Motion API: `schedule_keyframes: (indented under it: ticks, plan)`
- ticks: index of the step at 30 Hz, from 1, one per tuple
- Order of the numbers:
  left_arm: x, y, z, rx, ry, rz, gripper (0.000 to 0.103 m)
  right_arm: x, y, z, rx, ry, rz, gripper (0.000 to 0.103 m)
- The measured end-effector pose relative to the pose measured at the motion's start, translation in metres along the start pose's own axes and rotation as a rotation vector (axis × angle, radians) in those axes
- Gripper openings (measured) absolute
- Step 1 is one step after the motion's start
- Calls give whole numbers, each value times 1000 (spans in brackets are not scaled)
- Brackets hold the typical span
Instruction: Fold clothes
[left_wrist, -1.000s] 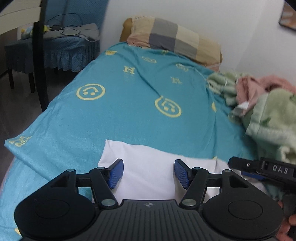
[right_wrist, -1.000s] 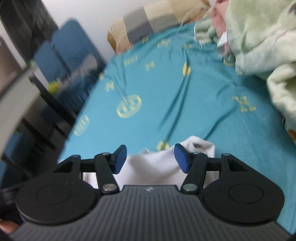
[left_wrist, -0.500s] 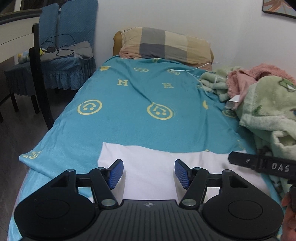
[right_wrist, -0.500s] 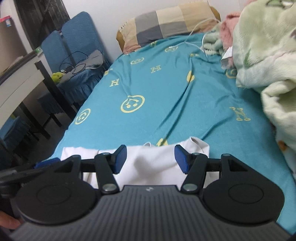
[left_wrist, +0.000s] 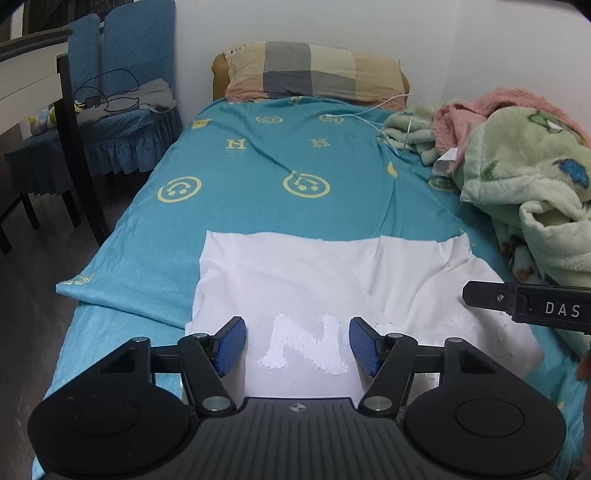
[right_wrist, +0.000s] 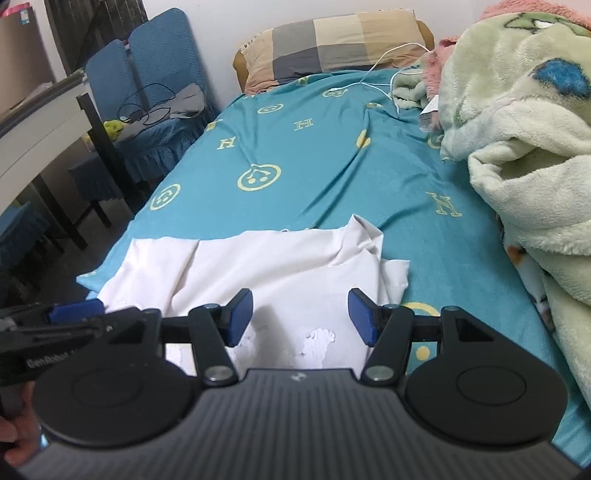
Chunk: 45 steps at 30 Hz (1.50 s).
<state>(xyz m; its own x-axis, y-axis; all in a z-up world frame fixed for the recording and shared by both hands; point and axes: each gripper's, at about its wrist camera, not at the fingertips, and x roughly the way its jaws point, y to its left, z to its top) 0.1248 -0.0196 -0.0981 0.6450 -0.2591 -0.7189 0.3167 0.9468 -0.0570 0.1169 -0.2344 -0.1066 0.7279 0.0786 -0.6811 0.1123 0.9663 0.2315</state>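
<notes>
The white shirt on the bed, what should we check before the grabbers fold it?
1. White shirt lies spread on the teal sheet: ok.
2. Shirt smooth: not ok, right edge bunched.
3. Left gripper open, holding nothing: ok.
4. Right gripper open, holding nothing: ok.
5. Green blanket off the shirt: ok.
6. Near hem of the shirt: cannot tell, hidden behind the grippers.

A teal-sheeted bed (left_wrist: 258, 206) carries a white shirt (left_wrist: 314, 273), checked pillow (left_wrist: 314, 72), and heaped blankets (left_wrist: 524, 177).
</notes>
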Motion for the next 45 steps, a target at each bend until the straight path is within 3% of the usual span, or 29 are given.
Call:
schedule_keyframes:
  ticks: [9, 13, 17, 22, 26, 29, 32, 35, 40, 42, 45]
  plan:
    - [11, -4, -3, 20, 9, 25, 69, 22, -2, -10, -2, 60, 0, 61]
    - [-7, -1, -3, -45, 14, 13, 69, 12, -6, -8, 46, 41, 15, 60]
    - [-35, 10, -8, -229, 36, -58, 78, -8, -7, -4, 99, -1, 40, 60]
    - [-51, 34, -32, -519, 100, -194, 81, -23, -4, 2, 119, -46, 57, 61]
    - [-28, 51, -53, -715, 190, -252, 79, -28, -3, 4, 134, -61, 78, 61]
    - [-9, 65, -63, -834, 209, -251, 76, -31, -3, 5, 153, -73, 95, 61]
    - [4, 76, -72, -938, 206, -265, 76, -31, -11, 4, 253, -48, 177, 61]
    - [7, 81, -73, -976, 163, -270, 70, -31, -17, 0, 373, -7, 288, 61]
    - [8, 87, -72, -1015, 114, -258, 51, -31, -26, -8, 572, 64, 474, 61]
    - [7, 87, -68, -1015, 105, -258, 41, -25, -27, -17, 653, 123, 548, 61]
    - [2, 84, -62, -1010, 80, -266, 29, -11, -27, -31, 750, 227, 588, 61]
